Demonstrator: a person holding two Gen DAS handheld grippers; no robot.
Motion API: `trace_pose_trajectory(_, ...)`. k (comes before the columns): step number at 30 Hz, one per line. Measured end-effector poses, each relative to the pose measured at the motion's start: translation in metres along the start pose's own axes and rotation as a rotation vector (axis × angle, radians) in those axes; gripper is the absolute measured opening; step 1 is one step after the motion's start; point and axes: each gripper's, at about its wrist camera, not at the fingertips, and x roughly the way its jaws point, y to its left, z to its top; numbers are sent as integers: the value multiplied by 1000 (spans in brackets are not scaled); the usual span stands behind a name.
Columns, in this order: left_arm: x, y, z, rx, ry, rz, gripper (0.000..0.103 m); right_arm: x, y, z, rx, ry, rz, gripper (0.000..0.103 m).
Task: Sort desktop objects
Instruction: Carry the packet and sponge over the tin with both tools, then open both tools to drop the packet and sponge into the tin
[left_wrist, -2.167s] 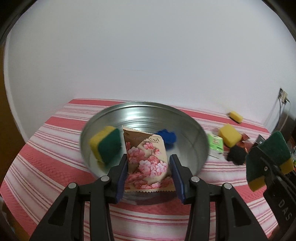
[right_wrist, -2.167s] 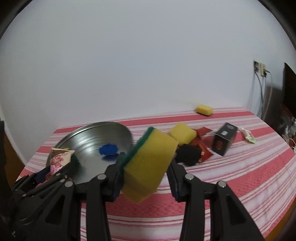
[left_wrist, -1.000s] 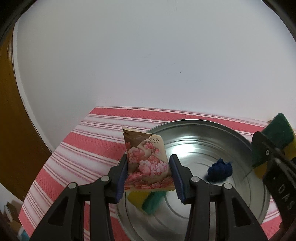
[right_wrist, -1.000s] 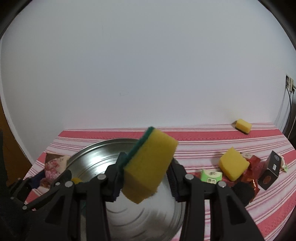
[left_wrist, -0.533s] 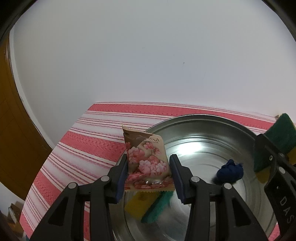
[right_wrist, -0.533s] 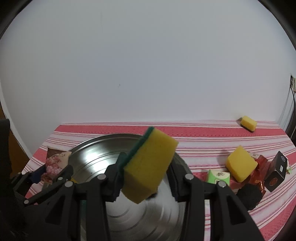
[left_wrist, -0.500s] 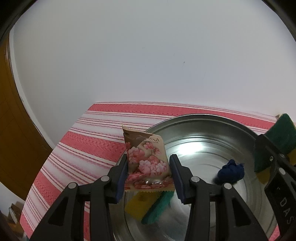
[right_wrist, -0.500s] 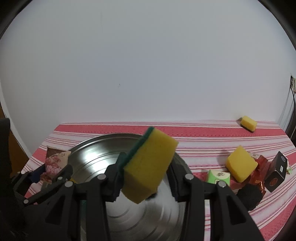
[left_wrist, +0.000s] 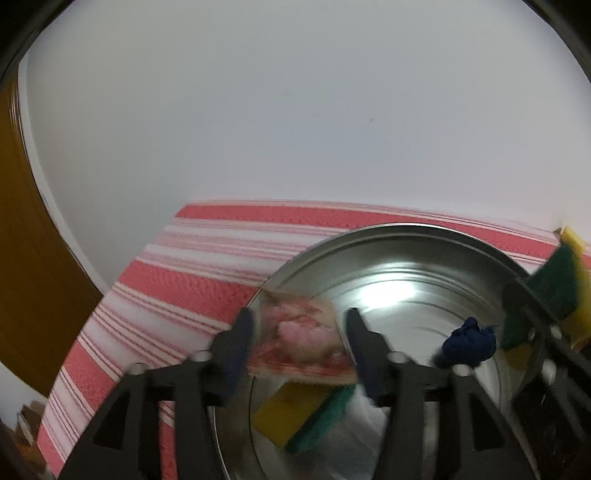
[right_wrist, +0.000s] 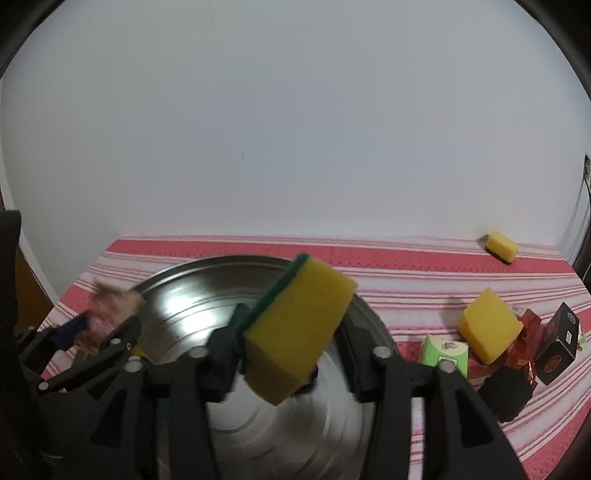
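Note:
My left gripper (left_wrist: 299, 332) has its jaws spread wider than the pink flowered snack packet (left_wrist: 301, 338), which is blurred and tipped flat between them over the left rim of the big steel bowl (left_wrist: 406, 240). A yellow-green sponge (left_wrist: 301, 417) and a blue cloth lump (left_wrist: 469, 341) lie in the bowl. My right gripper (right_wrist: 291, 332) is open around a yellow-green sponge (right_wrist: 299, 328) that hangs tilted between the jaws over the bowl (right_wrist: 221, 266). The right gripper also shows at the right edge of the left wrist view (left_wrist: 543, 306).
To the right of the bowl on the red striped cloth (right_wrist: 406, 258) lie a yellow sponge (right_wrist: 489, 325), a green box (right_wrist: 445, 352), a black lump (right_wrist: 506, 387), red wrappers (right_wrist: 528, 332) and a black box (right_wrist: 561, 338). Another yellow sponge (right_wrist: 500, 246) lies by the white wall.
Both grippers have opened. The snack packet has tipped over between the left jaws and is blurred. The right sponge has sunk a little between its jaws.

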Motion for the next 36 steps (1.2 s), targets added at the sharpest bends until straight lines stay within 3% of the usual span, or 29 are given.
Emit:
trace_pose_trajectory(2,-1,5,1,-39,7,-23,81,-7,-4,0,25,-41,-5,84)
trace_pose_trajectory(7,-5,7,-1,-67,-33,-32,82,-21,-8,0,55,-119,-11,96)
trace_pose_trajectory(13,-15,5,-3,-79,-90,-9,82,-29,-4,0,32,-164,-54,97)
trace_pose_trajectory(22,-34,10,-11,-105,-250,52,82,-40,-16,-4,66,-199,-72,100)
trace_pose_trajectory(32,-88,8,-52,-183,-463,73,82,-58,-52,-23,106,-214,-169,100)
trace_pose_trajectory(36,-102,-1,-64,-172,-489,70,82,-66,-64,-30,124,-213,-196,100)
